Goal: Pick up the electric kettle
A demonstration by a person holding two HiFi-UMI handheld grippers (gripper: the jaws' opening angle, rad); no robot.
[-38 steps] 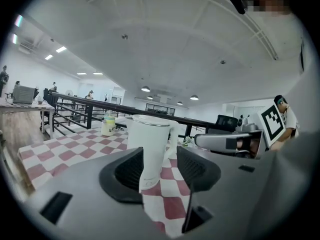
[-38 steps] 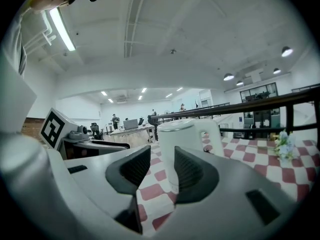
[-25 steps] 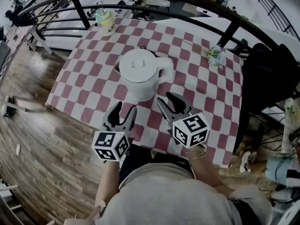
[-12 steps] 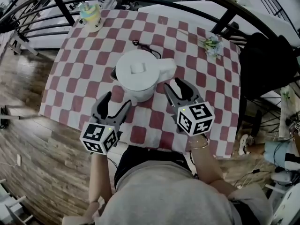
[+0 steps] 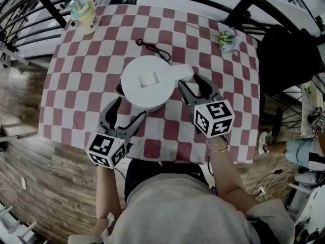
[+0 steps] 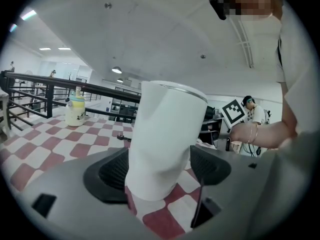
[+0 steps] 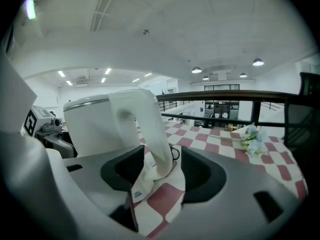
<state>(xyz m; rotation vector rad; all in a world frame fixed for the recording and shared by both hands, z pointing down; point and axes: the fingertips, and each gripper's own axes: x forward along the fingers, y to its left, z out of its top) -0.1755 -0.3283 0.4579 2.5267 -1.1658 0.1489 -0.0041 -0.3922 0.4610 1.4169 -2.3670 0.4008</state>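
Jaws apart on both grippers, just been opening. Left gripper (image 5: 130,109) flanks the lower body of the electric kettle (image 5: 148,83), and right gripper (image 5: 190,81) flanks its handle (image 7: 145,129); no pad presses yet. Kettle stands upright, mid-table on the checked cloth (image 5: 203,131). Risks: the smooth round body may slide out of the left pads; an off-centre close on the handle may twist or tip it.

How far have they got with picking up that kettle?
Done: the left gripper and the right gripper are at the kettle, and their jaws have just been opening. In hand: the left gripper has the kettle's body between its open jaws and the right has the handle; neither presses yet. Left: closing and lifting, since the kettle sits on the checked tablecloth.
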